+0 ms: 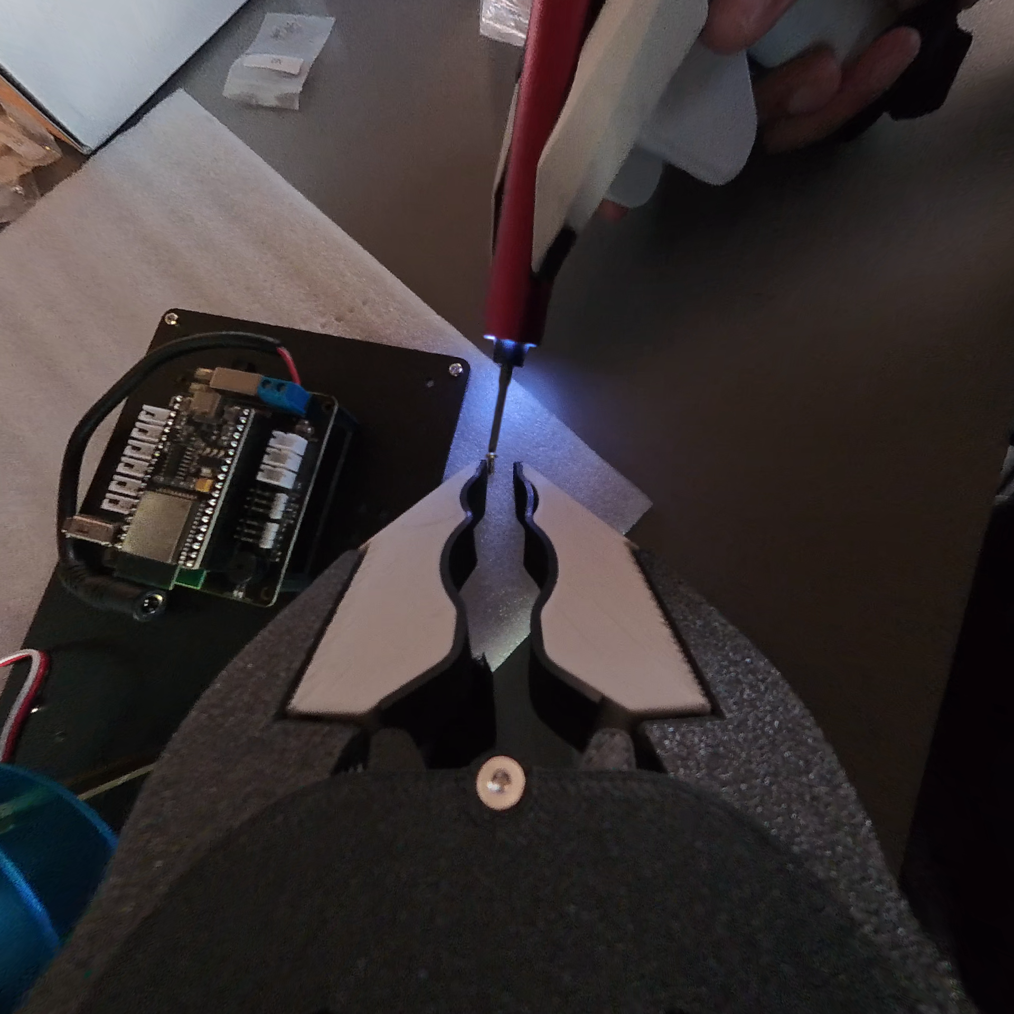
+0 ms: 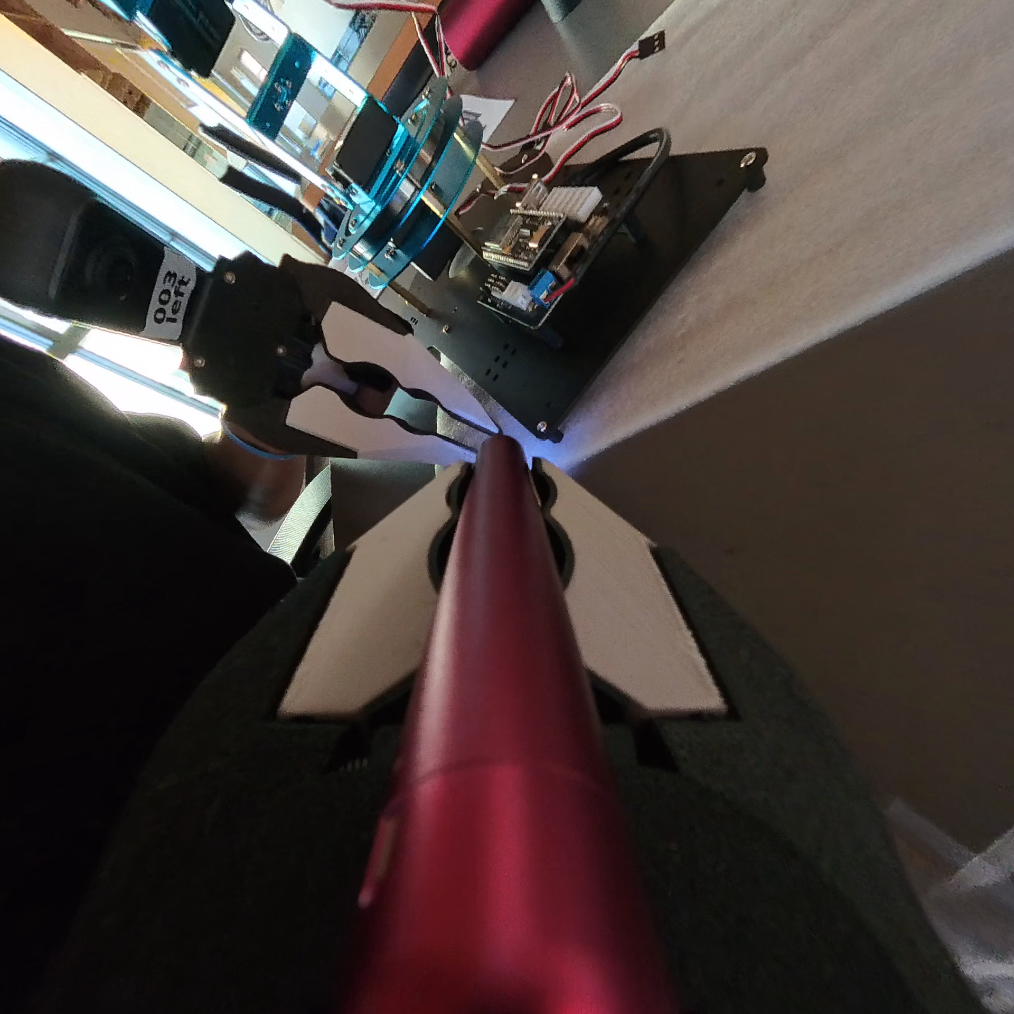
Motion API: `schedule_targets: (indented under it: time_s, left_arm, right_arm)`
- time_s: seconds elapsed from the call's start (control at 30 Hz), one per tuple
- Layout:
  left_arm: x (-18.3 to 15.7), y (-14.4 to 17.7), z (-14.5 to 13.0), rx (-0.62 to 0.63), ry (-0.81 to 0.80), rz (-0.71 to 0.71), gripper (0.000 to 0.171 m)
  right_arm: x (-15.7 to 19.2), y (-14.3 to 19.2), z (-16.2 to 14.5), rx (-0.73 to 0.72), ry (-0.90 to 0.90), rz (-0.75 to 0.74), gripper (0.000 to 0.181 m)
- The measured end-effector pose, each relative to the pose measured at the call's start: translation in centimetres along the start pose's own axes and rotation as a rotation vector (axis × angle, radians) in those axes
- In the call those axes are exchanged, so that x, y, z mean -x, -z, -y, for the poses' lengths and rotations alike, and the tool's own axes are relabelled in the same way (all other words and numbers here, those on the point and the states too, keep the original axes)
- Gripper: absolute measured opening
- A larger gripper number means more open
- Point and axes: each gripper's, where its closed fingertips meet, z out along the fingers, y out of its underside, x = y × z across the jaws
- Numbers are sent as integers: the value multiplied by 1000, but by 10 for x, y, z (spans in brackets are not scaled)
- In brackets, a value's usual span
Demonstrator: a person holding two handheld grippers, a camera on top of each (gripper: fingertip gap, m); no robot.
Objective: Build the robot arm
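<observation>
Right gripper (image 2: 496, 466): fingers pressed together on the red screwdriver (image 2: 494, 658), barrel running lengthwise between them. The lamp at its nose was lit.

Left gripper (image 1: 502, 466): jaws a narrow slit apart, nothing clamped as far as the view showed. The screwdriver came in from 12 o'clock. Its bit (image 1: 500, 406) met a tiny screw (image 1: 492, 456) right at the left-hand fingertip (image 1: 480, 472); whether they touched, could not tell.

At 9 o'clock of the tips lay the black plate (image 1: 384, 395) carrying the circuit board (image 1: 203, 488), all on a foam sheet (image 1: 164, 219). Small bags (image 1: 274, 66) lay at 11 o'clock.
</observation>
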Motion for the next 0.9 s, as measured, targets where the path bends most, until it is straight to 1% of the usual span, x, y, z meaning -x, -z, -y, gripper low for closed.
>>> schedule_targets:
  time_s: [0.3, 0.5, 0.57, 0.67, 0.8, 0.9]
  left_arm:
    - [0, -1, 0, -22, 23, -24, 8]
    - [0, 1, 0, -35, 10, -7, 8]
    - [-1, 4, 2, -53, 13, -1, 12]
    - [1, 18, 9, -124, 49, 14, 21]
    - [6, 40, 10, -208, 114, 34, 21]
    - [6, 51, 2, -225, 155, 49, 21]
  right_arm:
    - [0, -2, -1, 6, 12, -5, 21]
    - [3, -3, 0, 14, 24, -15, 21]
    - [7, -2, 1, 28, 48, -22, 21]
    - [18, 2, 10, 37, 135, -46, 21]
    - [28, 9, 34, 60, 318, -129, 21]
    - [26, 11, 51, 135, 435, -198, 21]
